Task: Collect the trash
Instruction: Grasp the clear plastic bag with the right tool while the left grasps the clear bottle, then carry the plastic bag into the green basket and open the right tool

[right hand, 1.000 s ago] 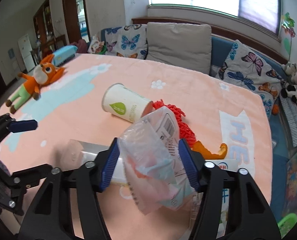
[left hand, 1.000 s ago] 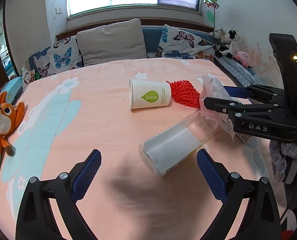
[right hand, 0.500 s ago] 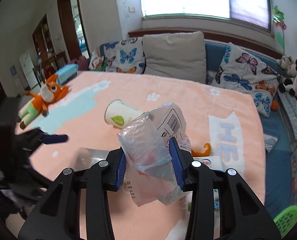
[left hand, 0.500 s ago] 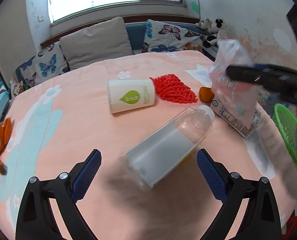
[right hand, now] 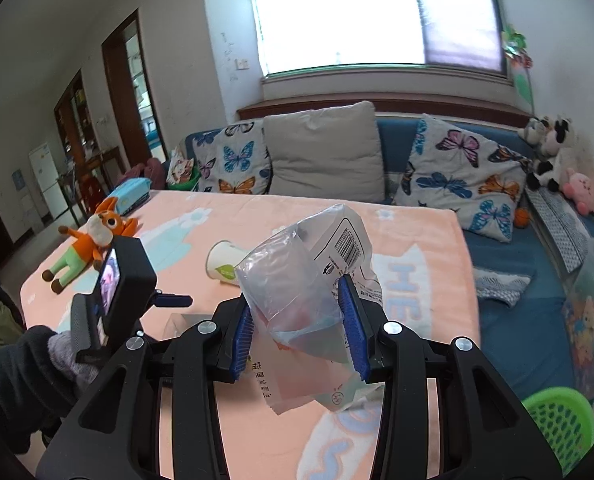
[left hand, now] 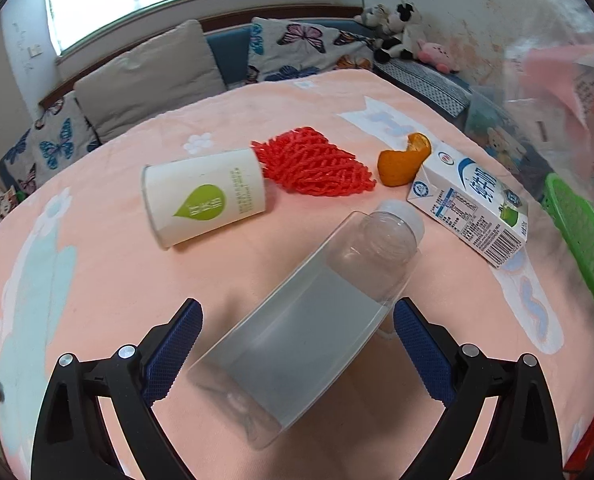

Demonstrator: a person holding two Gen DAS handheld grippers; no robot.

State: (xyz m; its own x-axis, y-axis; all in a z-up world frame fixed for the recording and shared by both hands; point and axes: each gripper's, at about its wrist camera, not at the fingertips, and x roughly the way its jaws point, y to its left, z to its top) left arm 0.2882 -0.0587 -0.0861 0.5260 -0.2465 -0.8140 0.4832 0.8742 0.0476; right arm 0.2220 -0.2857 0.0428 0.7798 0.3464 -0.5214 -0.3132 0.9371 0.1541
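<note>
A clear plastic bottle lies on the peach blanket, its base between the wide-apart fingers of my left gripper, which stands open around it without pressing. Beyond it lie a white paper cup on its side, red foam netting, an orange peel and a milk carton. My right gripper is shut on a crumpled clear plastic bag, held up above the blanket. The same bag shows blurred at the right edge of the left wrist view.
A green basket stands low at the right, off the blanket's edge; the basket also shows in the left wrist view. An orange fox toy lies far left. Cushions line the sofa behind. A gloved hand holds the left gripper.
The right gripper closed on the plastic bag and lifted it up off the blanket. The left gripper came down toward the bottle, which now lies between its fingers.
</note>
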